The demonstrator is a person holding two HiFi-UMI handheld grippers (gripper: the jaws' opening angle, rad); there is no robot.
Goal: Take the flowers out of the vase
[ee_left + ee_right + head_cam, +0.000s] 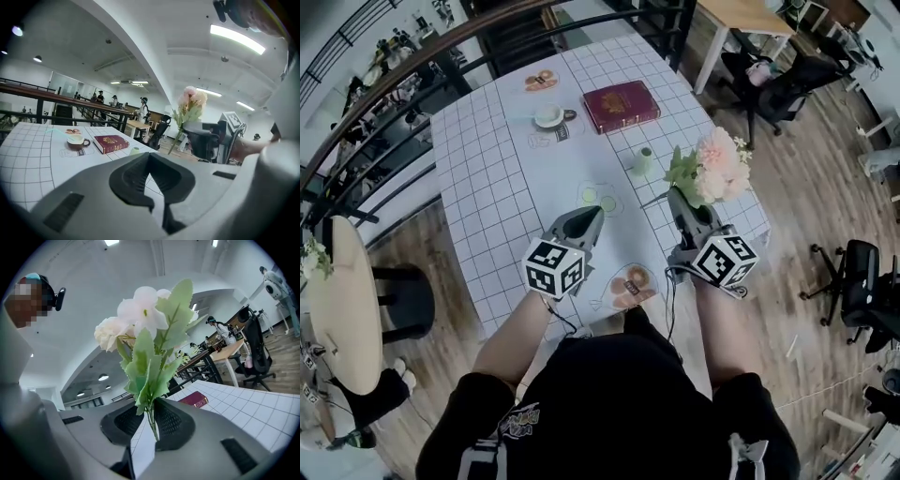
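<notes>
A bunch of pale pink flowers with green leaves [712, 169] is held up over the table's right side, its thin stems pinched between the jaws of my right gripper [680, 199]. The right gripper view shows the bunch [145, 333] rising from that gripper [152, 427], clear of the table. A small pale green vase [643, 161] stands on the white gridded table [487, 169], just left of the bunch and apart from it. My left gripper [592, 214] hovers over the table's near middle, jaws together with nothing in them [149, 157]. From there the flowers [190, 101] show at the right.
A dark red book [621, 105] and a cup on a saucer [549, 116] lie at the table's far side. Doughnut pictures [631, 286] mark the near edge. Black office chairs [769, 80] stand on the wooden floor to the right, a railing [384, 103] runs on the left.
</notes>
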